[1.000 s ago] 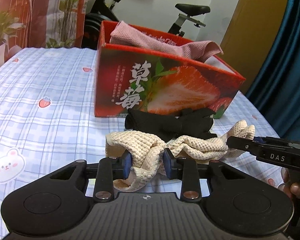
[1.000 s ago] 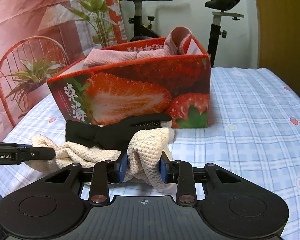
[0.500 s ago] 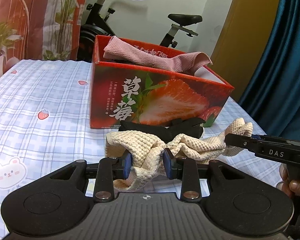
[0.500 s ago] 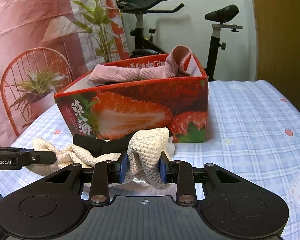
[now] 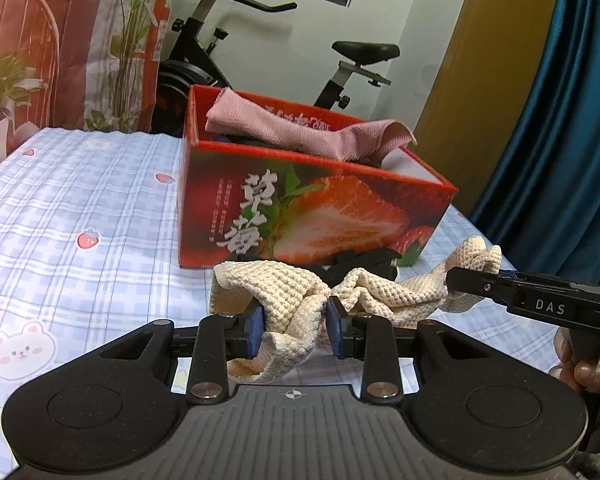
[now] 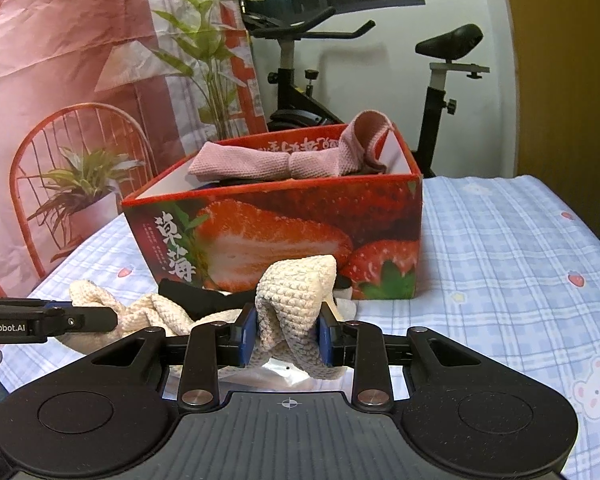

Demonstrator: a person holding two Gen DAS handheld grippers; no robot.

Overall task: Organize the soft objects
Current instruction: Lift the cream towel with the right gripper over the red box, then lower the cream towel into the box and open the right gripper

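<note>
A cream knitted cloth (image 5: 384, 292) hangs stretched between my two grippers, lifted above the table. My left gripper (image 5: 294, 330) is shut on one end of it. My right gripper (image 6: 286, 338) is shut on the other end (image 6: 296, 292). Each gripper shows from the side in the other's view: the right gripper (image 5: 472, 284) and the left gripper (image 6: 100, 318). A black cloth (image 5: 364, 262) lies on the table just behind, against a red strawberry box (image 5: 300, 208). A pink cloth (image 5: 300, 134) drapes across the box's open top (image 6: 284, 160).
The table carries a blue checked tablecloth (image 5: 80, 208) with strawberry and bear prints. An exercise bike (image 6: 300, 80), a potted plant (image 6: 80, 188) on a red wire chair and a blue curtain (image 5: 560, 120) stand behind. A clear plastic piece (image 6: 284, 376) lies under the cloth.
Both grippers have risen with the cream cloth, lifting it off the table. The box and black cloth now sit lower and farther in both views.
</note>
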